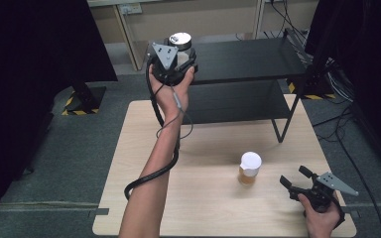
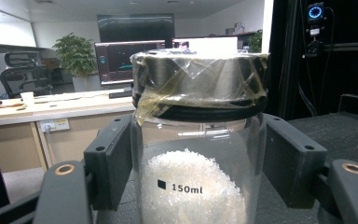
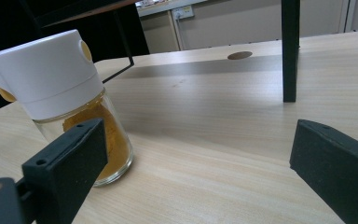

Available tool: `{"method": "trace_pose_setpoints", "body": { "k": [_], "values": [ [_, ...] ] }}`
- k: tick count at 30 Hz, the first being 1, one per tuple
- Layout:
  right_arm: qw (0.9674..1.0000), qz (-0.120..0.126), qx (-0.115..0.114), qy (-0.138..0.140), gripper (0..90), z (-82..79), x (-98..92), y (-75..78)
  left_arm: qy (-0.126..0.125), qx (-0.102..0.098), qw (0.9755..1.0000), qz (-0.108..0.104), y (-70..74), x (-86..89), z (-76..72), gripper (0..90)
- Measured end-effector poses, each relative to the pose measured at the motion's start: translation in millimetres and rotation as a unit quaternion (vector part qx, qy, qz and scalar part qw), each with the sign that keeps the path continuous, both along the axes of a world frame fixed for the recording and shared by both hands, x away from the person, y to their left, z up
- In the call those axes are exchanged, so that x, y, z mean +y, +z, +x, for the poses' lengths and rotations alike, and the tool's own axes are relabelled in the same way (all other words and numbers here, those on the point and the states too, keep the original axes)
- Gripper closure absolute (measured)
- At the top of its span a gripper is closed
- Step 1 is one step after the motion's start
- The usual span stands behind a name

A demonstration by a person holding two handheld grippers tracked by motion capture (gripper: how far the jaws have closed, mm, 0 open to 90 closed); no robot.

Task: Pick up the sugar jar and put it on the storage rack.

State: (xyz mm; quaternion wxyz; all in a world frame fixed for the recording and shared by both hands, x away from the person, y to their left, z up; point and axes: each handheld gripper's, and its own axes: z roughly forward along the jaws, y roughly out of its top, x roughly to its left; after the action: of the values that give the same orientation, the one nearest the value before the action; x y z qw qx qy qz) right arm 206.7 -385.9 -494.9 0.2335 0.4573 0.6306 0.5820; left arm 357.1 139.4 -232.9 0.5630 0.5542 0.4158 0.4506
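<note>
Jar point(image 2: 198, 154) sits pinched between the fingers point(image 2: 109, 163) of the left gripper point(image 1: 171, 62), one finger pressed to each side of its clear glass wall just under the lid. In the left gripper view the jar stands upright between them, its metal lid point(image 2: 200, 79) wrapped in wrinkled clear film and rising above the fingertips, white crystals heaped inside below a "150ml" mark. In the high view the left hand point(image 1: 171, 91) holds this gripper out over the near left corner of the black shelf point(image 1: 248, 59), well beyond the far edge of the surface point(image 1: 144, 148).

The right gripper point(image 1: 293, 179) rests low at the near right part of the surface, held by the right hand point(image 1: 320, 218). Its fingers point(image 3: 65, 163) are spread wide with nothing between them. In the right gripper view a spice bottle point(image 3: 70, 102) with a white cap and orange powder stands upright just beyond and outside one fingertip, near it but apart from it; bare wood lies in the gap between the fingers, and a black shelf leg point(image 3: 290, 49) stands farther off.
</note>
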Motion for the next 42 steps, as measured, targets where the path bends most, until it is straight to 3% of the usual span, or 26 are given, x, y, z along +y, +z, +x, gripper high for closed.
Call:
{"method": "trace_pose_setpoints", "body": {
  "k": [11, 18, 21, 23, 25, 33, 42],
  "values": [
    [1.0, -0.001, -0.001, 0.0, 4.3, -0.2, 0.2, -0.2, -0.004, 0.005, 0.9999, -0.011, -4.6, 1.5, 4.5, 30.7],
    [1.0, -0.004, 0.0, 0.001, 4.3, 0.3, 0.8, 0.7, -0.021, 0.01, 0.9995, -0.02, -4.4, 11.0, 7.0, 30.3],
    [1.0, -0.004, -0.001, 0.001, 4.3, 0.0, 0.9, 0.4, -0.03, 0.017, 0.999, -0.029, -3.3, 14.4, 8.4, 22.3],
    [1.0, -0.003, -0.002, 0.001, 4.3, -0.1, 0.7, 0.2, -0.027, 0.011, 0.9991, -0.031, -4.7, 14.4, 6.3, 13.3],
    [1.0, -0.004, -0.001, 0.001, 4.3, 0.3, 0.6, 0.5, -0.028, 0.003, 0.9992, -0.03, -6.8, 15.1, 4.0, 10.0],
    [1.0, -0.006, 0.0, 0.001, 4.3, 0.4, 1.0, 0.9, -0.041, -0.025, 0.9988, -0.01, -19.4, 23.5, -13.0, 7.2],
    [1.0, -0.007, -0.001, 0.001, 4.3, 0.3, 1.4, 1.0, -0.042, -0.037, 0.9984, -0.009, -36.9, 38.4, -28.9, 6.9]
  ]
}}
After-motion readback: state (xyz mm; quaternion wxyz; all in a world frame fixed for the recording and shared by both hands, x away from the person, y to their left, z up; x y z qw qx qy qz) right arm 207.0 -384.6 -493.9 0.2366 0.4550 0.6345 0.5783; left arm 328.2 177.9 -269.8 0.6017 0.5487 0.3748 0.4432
